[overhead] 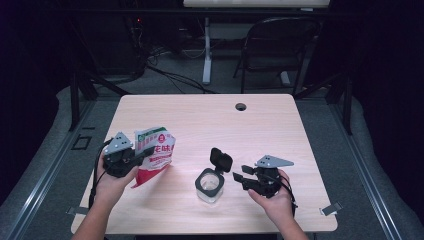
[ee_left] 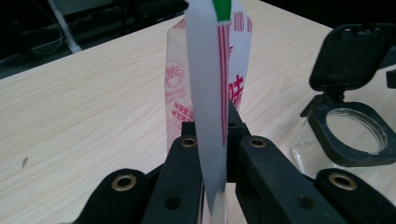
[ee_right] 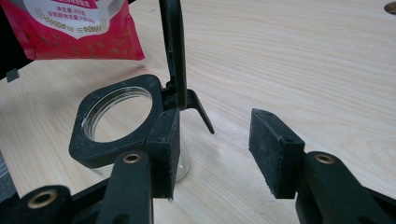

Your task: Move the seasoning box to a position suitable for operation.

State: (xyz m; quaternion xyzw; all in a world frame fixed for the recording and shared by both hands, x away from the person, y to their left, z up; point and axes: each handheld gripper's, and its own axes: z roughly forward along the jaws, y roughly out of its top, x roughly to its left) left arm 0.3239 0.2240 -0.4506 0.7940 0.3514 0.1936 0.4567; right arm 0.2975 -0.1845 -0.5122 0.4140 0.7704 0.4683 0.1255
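Glossy plastic pouch (overhead: pixel 155 150), clear glass jar (overhead: pixel 208 188) with matt black lid, pale wood-grain table (overhead: pixel 210 120).

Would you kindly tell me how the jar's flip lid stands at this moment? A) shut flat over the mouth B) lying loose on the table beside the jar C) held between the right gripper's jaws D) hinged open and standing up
D: the lid stands up on its hinge behind the jar, whose mouth is uncovered, while the right gripper is open beside it with nothing between its jaws.
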